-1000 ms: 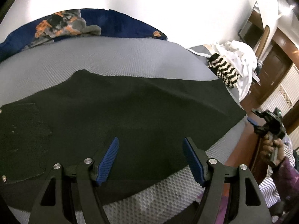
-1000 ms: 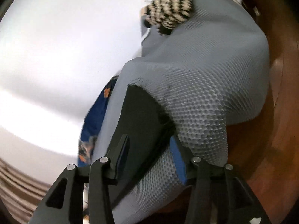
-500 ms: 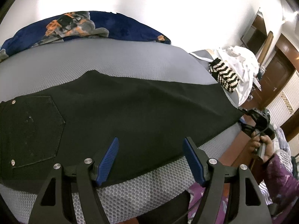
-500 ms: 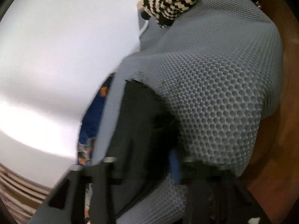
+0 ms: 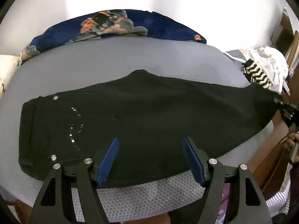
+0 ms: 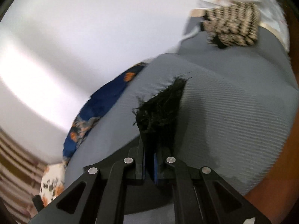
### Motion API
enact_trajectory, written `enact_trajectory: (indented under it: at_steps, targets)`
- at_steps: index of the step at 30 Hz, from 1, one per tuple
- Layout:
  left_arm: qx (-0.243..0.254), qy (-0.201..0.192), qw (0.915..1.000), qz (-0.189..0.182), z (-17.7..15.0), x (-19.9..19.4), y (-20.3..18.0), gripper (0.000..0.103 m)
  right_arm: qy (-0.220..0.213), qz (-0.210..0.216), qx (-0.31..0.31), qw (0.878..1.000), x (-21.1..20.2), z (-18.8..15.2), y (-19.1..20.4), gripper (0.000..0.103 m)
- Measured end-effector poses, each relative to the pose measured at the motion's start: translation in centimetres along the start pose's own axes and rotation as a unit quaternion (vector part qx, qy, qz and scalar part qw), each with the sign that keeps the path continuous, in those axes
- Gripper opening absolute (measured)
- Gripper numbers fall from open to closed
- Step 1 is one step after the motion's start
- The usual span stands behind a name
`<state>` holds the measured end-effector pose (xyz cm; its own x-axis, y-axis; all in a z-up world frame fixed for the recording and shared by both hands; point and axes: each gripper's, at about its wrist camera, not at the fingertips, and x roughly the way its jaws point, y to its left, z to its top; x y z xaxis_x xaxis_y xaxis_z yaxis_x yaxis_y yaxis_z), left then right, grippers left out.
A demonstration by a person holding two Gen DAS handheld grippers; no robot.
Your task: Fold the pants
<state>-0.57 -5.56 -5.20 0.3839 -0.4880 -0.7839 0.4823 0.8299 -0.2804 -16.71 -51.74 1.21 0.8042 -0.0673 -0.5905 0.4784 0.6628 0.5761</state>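
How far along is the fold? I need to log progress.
Done: black pants lie flat on the grey mattress, apparently folded leg on leg. In hand: right gripper pinches the frayed hem. Left gripper hovers open. Remaining: the crosswise folds.

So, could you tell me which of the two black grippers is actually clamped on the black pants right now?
The right gripper: its blue pads are shut on the frayed hem of the black pants. The left gripper hangs open above the pants' near edge, gripping nothing.

Right gripper jaws have clamped the pants hem.
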Motion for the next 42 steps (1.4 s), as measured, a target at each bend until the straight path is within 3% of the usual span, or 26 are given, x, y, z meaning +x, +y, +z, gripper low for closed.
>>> enact_trajectory:
  at_steps: [8,15,19,25,28,35,42]
  targets:
    - [-0.031,-0.006,0.9995,0.000,-1.0,-1.5,3.6,0.073,0.052,0.085,-0.077,0.992,3.2,-3.7,12.0,0.006]
    - [-0.051,-0.010,0.9983,0.028,-1.6,-3.1,7.8,0.074,0.134,0.166,-0.107,0.971,8.6,-11.3,21.2,0.006]
    - [-0.076,-0.010,0.9963,0.041,-2.3,-3.7,10.5,0.074,0.190,0.178,-0.133,0.956,12.5,-16.8,24.7,0.006]
    - [-0.124,-0.004,0.9918,0.030,-3.3,-3.8,13.7,0.074,0.247,0.136,-0.170,0.944,16.1,-22.8,24.5,0.007]
    - [-0.129,-0.003,0.9913,0.028,-3.7,-3.6,14.1,0.074,0.259,0.125,-0.174,0.942,16.5,-23.0,23.1,0.007]
    - [-0.123,0.008,0.9922,0.020,-3.4,-3.1,13.6,0.074,0.248,0.133,-0.204,0.938,15.4,-22.4,24.5,0.007]
    - [-0.114,0.015,0.9932,0.018,-3.3,-2.4,13.2,0.075,0.251,0.128,-0.263,0.923,15.0,-23.7,24.6,0.008]
